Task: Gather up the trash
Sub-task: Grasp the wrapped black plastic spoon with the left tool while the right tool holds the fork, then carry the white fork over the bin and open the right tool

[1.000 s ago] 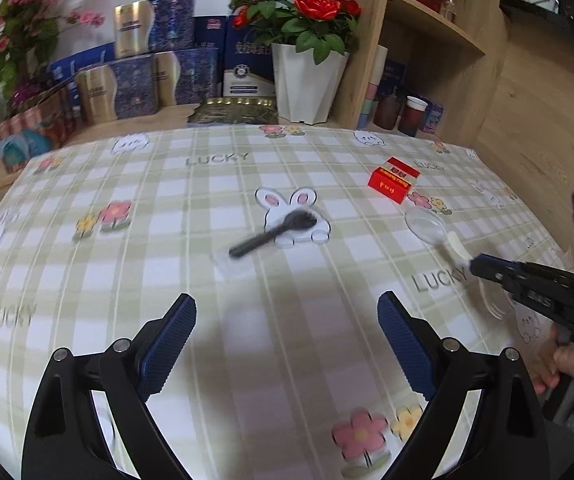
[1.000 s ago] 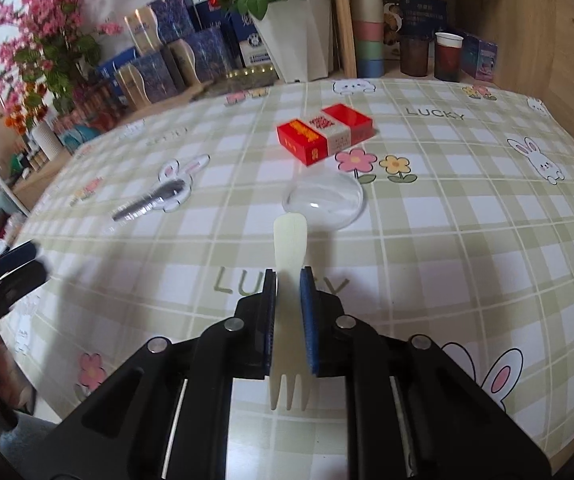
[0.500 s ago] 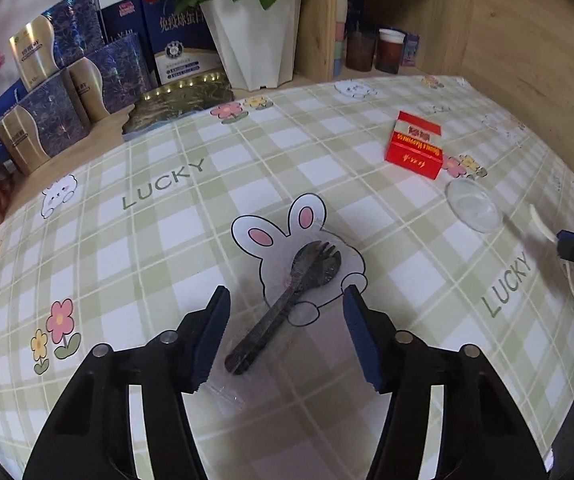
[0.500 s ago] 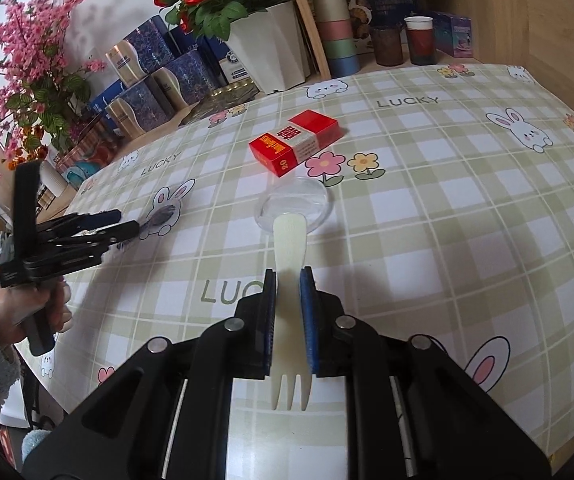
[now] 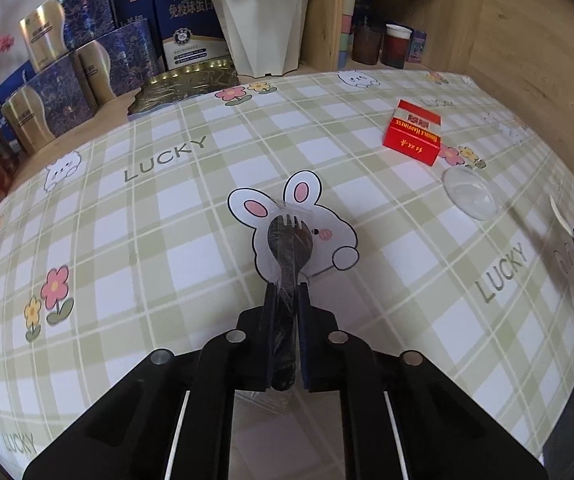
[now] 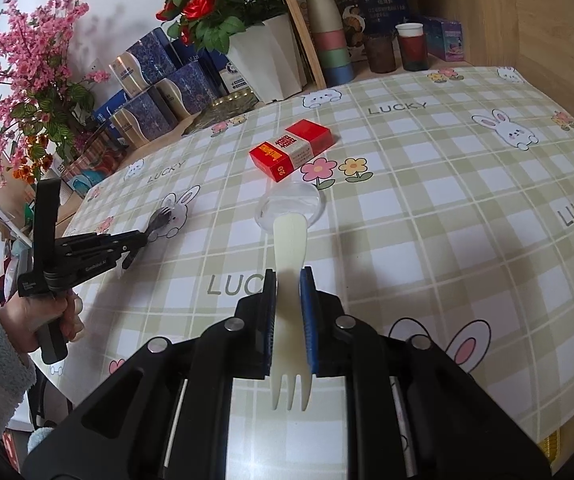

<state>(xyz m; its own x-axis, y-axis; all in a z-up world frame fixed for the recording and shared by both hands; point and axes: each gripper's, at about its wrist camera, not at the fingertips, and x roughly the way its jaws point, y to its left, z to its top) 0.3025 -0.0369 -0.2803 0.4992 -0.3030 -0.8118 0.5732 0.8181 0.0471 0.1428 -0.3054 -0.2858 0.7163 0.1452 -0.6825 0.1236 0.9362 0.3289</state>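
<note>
Left wrist view showed our left gripper (image 5: 286,300), its jaws having just been closing, clamped on the handle of the black spork (image 5: 287,246) in its clear wrapper, whose head lay over a printed rabbit on the checked tablecloth (image 5: 167,220). Our right gripper (image 6: 288,280) held the cream fork (image 6: 290,248) pinched tight, tines toward the camera. Beyond it lay a clear plastic lid (image 6: 291,202) and, just past that, a red cigarette pack (image 6: 291,148).

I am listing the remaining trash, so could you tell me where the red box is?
The red box lies flat on the checked tablecloth beyond the clear round lid, centre in the right wrist view.
</note>
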